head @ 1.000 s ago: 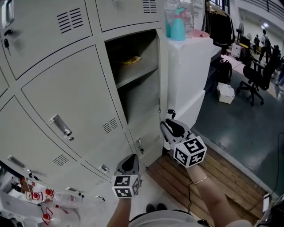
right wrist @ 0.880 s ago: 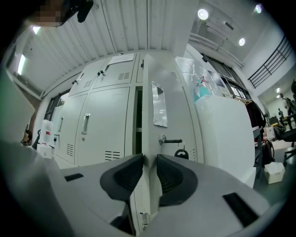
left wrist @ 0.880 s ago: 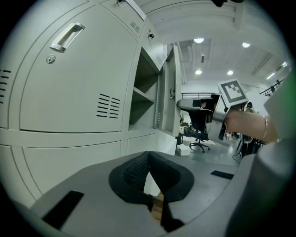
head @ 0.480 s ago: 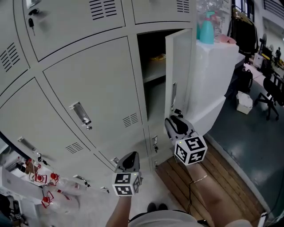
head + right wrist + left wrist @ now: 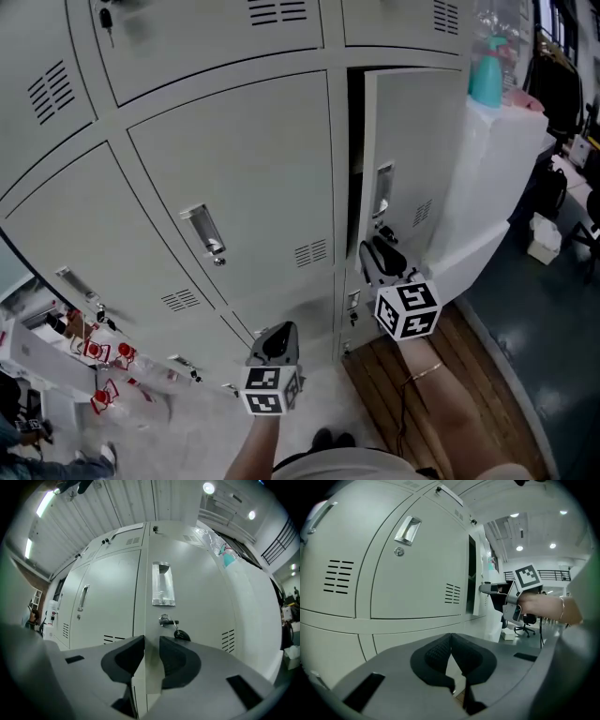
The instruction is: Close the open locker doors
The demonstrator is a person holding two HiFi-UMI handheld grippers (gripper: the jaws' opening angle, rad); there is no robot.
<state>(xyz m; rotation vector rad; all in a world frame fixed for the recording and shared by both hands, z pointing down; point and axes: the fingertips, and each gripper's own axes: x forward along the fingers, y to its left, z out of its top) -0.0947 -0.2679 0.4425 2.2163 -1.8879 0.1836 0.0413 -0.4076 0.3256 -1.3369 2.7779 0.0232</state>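
Observation:
A grey locker door (image 5: pixel 417 159) stands ajar at the right end of the locker bank, with a narrow dark gap along its left edge. My right gripper (image 5: pixel 375 251) is at that door's free edge, below its recessed handle (image 5: pixel 382 192). In the right gripper view the door's edge (image 5: pixel 151 620) runs between the jaws of the right gripper (image 5: pixel 151 641), whose pads close on it; a key (image 5: pixel 174 623) hangs from the lock. My left gripper (image 5: pixel 279 339) hangs low in front of the closed lockers. Its jaws (image 5: pixel 451 637) are shut on nothing.
Closed locker doors (image 5: pixel 244 187) with handles fill the left and centre. A white cabinet (image 5: pixel 497 169) with a teal spray bottle (image 5: pixel 486 70) stands right of the open door. Wooden slats (image 5: pixel 422 366) cover the floor underfoot. Red-tagged items (image 5: pixel 94 361) lie at lower left.
The locker door has swung from wide open to nearly closed, hiding the shelf inside. My right gripper moved along with its edge. The left gripper shifted sideways a little.

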